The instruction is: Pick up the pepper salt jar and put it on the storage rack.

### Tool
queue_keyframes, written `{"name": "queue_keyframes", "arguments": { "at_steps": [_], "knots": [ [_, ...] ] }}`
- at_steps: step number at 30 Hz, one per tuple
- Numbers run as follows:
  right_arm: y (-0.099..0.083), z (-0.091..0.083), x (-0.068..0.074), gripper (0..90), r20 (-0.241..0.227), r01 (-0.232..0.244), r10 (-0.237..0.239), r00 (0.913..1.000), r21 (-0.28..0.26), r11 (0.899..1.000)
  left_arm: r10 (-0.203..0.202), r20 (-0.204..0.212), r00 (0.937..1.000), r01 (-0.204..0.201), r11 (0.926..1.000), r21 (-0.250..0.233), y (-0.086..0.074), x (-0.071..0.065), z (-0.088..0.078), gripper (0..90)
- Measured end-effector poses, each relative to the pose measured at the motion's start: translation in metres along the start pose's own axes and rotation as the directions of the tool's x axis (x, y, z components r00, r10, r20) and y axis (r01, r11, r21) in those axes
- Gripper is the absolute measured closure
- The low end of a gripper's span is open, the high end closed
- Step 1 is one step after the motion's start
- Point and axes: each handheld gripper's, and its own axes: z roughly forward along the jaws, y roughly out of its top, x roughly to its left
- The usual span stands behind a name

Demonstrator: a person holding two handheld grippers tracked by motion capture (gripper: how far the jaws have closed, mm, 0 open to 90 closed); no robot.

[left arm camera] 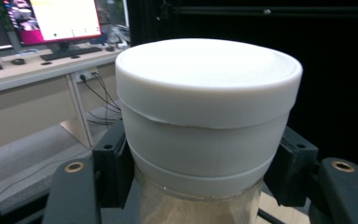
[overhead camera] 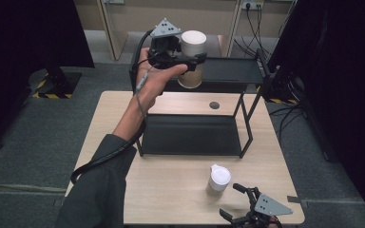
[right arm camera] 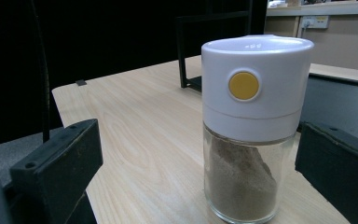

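My left gripper [overhead camera: 190, 61] is raised above the back left of the table, shut on a glass jar with a white lid [overhead camera: 193, 42] and pale powder inside. In the left gripper view the pads [left arm camera: 114, 168] press both sides of that jar [left arm camera: 205, 107] just under its lid. A second jar [overhead camera: 218, 178], with a white cap and a yellow button [right arm camera: 244, 86], stands upright on the wooden table [overhead camera: 171, 190] near the front. My right gripper [overhead camera: 240, 204] sits open just in front of it. In the right gripper view the jaws stand wide on either side of this jar [right arm camera: 251, 121] without touching it.
A black two-tier metal rack [overhead camera: 228, 71] stands across the back half of the table, its lower shelf [overhead camera: 190, 135] bare. The held jar hovers by the rack's upper left end. A small round grey disc [overhead camera: 214, 105] lies under the rack. A desk with a monitor [left arm camera: 60, 18] stands beyond.
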Motion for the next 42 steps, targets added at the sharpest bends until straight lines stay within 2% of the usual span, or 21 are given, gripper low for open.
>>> {"name": "queue_keyframes", "arguments": {
  "at_steps": [4,11,21,32,37,39,42],
  "knots": [
    [0.000,0.000,0.000,1.2,-0.004,0.001,-0.001,1.0000,0.000,1.000,0.003,-0.035,0.9994,-0.003,1.0000,0.002,0.002,-0.001,0.008,35.2],
    [0.000,0.000,0.000,1.2,-0.013,0.003,-0.003,0.9999,-0.003,1.000,-0.015,-0.096,0.9953,0.015,0.9999,-0.004,0.003,-0.001,0.019,35.2],
    [0.000,0.000,0.000,1.1,-0.021,0.006,-0.006,0.9998,-0.008,1.000,-0.028,-0.183,0.9826,0.027,0.9996,-0.011,0.003,-0.002,0.029,35.2],
    [0.000,0.000,-0.001,1.2,-0.025,0.005,-0.006,0.9997,-0.010,1.000,-0.048,-0.239,0.9699,0.049,0.9988,-0.005,-0.003,-0.001,0.036,35.2],
    [0.000,0.000,-0.001,1.2,-0.026,0.006,-0.006,0.9996,-0.011,1.000,-0.059,-0.242,0.9685,0.060,0.9982,-0.003,-0.008,0.001,0.040,35.2],
    [0.001,0.000,0.000,1.2,-0.025,0.006,-0.006,0.9997,-0.012,1.000,-0.063,-0.251,0.9659,0.066,0.9978,0.001,-0.010,0.001,0.041,35.2],
    [0.000,0.000,-0.001,1.2,-0.026,0.007,-0.007,0.9996,-0.014,1.000,-0.056,-0.248,0.9672,0.057,0.9984,-0.006,-0.012,0.002,0.042,35.1]
  ]
}}
